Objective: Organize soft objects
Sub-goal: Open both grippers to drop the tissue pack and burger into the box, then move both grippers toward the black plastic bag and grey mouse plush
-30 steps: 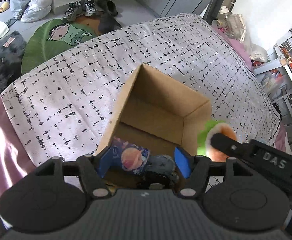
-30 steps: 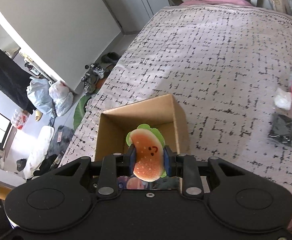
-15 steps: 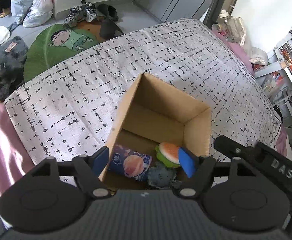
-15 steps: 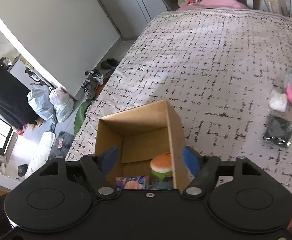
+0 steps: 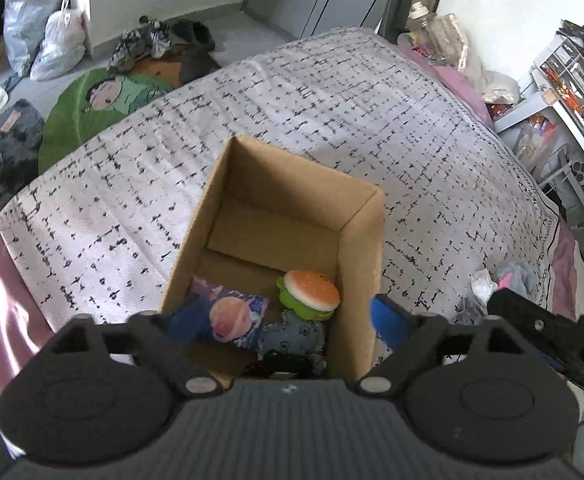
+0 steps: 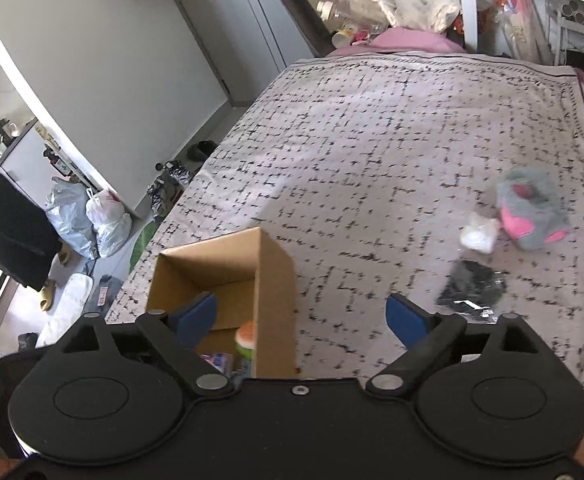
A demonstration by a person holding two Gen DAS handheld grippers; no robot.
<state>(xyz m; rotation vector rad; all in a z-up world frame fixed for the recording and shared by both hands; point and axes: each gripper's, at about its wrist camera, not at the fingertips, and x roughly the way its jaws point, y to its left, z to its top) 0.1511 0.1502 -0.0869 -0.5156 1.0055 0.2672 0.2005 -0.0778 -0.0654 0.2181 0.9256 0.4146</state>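
An open cardboard box (image 5: 356, 216) stands on the patterned bed cover. Inside lie a burger toy (image 5: 312, 290), a tissue pack with a peach print (image 5: 231, 316) and a dark grey soft toy (image 5: 292, 334). My left gripper (image 5: 283, 320) is open and empty over the box's near end. My right gripper (image 6: 302, 318) is open and empty, above the box's right wall (image 6: 275, 280). The burger toy (image 6: 245, 338) shows just inside. On the bed to the right lie a grey-pink plush (image 6: 532, 210), a white soft item (image 6: 478, 234) and a black bagged item (image 6: 474, 284).
The bed cover (image 6: 372, 152) stretches far and right. The bed's left edge drops to a floor with a green rug (image 5: 91, 108), shoes (image 5: 143, 40) and plastic bags (image 5: 35, 28). Shelves (image 5: 564, 92) stand at the right.
My right gripper opened and let the burger toy drop into the box, then moved right. My left gripper opened wider and drew back from the tissue pack.
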